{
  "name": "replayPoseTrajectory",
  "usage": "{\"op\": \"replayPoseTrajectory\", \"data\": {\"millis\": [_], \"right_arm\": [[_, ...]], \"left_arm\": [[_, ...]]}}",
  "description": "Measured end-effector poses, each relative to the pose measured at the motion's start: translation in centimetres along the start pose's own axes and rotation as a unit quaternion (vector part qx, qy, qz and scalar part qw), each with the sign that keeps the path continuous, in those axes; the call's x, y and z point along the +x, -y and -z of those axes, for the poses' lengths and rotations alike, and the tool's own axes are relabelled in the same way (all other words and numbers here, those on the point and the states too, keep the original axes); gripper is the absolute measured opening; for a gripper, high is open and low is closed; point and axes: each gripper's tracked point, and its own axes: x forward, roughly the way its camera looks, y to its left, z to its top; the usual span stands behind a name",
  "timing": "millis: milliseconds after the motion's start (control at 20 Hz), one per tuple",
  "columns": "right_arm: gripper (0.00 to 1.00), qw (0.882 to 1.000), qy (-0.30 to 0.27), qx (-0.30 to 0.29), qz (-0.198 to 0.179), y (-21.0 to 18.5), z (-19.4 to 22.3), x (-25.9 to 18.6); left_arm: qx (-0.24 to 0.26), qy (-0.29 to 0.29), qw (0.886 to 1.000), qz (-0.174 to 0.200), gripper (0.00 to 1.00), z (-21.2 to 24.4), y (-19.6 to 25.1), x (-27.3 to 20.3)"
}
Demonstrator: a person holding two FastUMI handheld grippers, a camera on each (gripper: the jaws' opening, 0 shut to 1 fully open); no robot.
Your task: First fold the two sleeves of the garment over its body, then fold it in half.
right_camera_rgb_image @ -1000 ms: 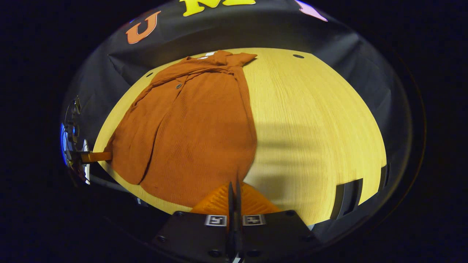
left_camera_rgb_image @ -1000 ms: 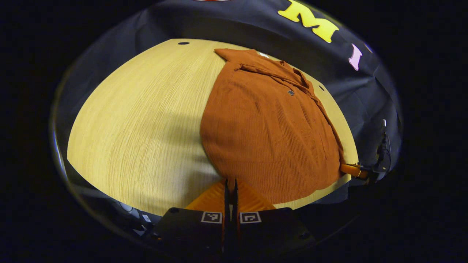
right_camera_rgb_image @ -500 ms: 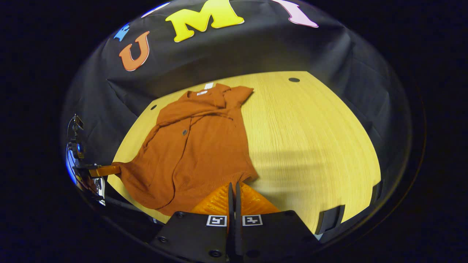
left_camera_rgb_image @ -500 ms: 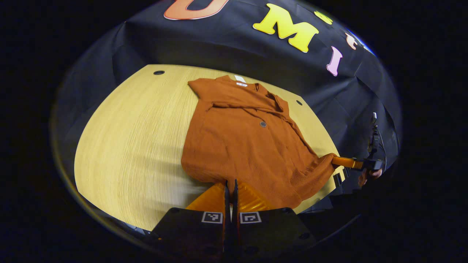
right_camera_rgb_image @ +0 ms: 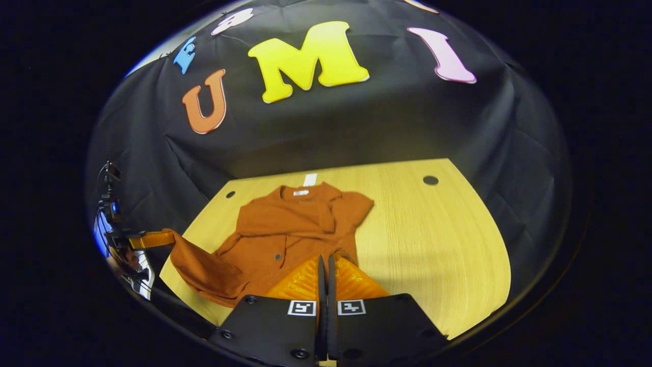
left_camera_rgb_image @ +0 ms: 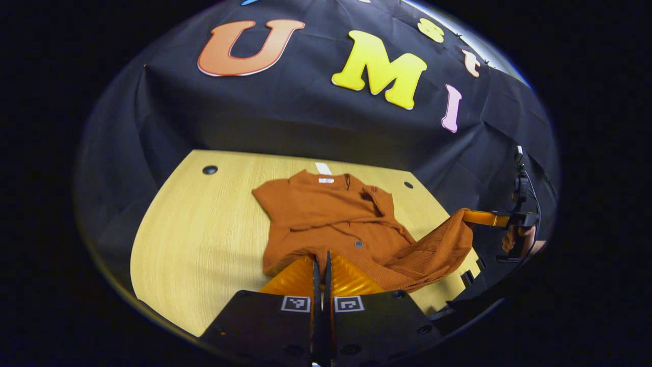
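A rust-orange buttoned garment [left_camera_rgb_image: 326,209] lies on the wooden table [left_camera_rgb_image: 204,234], collar at the far side, both sleeves folded across its body. My left gripper [left_camera_rgb_image: 321,261] is shut on one corner of the near hem, held up off the table. My right gripper [right_camera_rgb_image: 324,260] is shut on the other hem corner of the garment [right_camera_rgb_image: 290,224]. In the left gripper view the right gripper [left_camera_rgb_image: 466,216] holds its corner raised at the right. In the right gripper view the left gripper [right_camera_rgb_image: 170,237] does the same at the left. The lifted hem sags between them.
A white tag [left_camera_rgb_image: 323,168] lies on the table just beyond the collar. Small dark holes [left_camera_rgb_image: 210,169] [right_camera_rgb_image: 430,180] mark the far corners of the table [right_camera_rgb_image: 433,239]. A hand [left_camera_rgb_image: 519,239] grips the right gripper past the table's edge.
Both grippers have risen with the hem corners and carried them toward the collar. The lower half of the garment has come off the table and hangs between them.
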Motion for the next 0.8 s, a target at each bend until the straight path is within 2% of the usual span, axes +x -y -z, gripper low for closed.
{"op": "replayPoseTrajectory", "data": {"millis": [150,200,400,600,800], "right_arm": [[0.01,0.999,0.028,-0.028,-0.006,-0.4,-5.4,2.4],[0.01,0.998,0.042,-0.039,-0.002,-0.5,-7.9,3.8],[0.01,0.997,0.060,-0.051,-0.001,-0.8,-13.5,9.5],[0.01,0.997,0.058,-0.045,-0.001,0.5,-15.9,17.5],[0.00,1.000,0.017,-0.014,0.020,4.2,-13.8,26.4]], "left_arm": [[0.027,0.024,0.999,-0.012,0.03,-3.9,-1.0,2.6],[0.026,0.034,0.999,-0.015,0.03,-6.2,-1.4,3.9],[0.023,0.062,0.997,-0.025,0.03,-12.4,-4.0,9.0],[-0.015,0.056,0.998,-0.032,0.03,-15.0,-7.7,17.1],[-0.012,0.022,0.999,-0.040,0.03,-13.6,-10.9,25.5]]}}
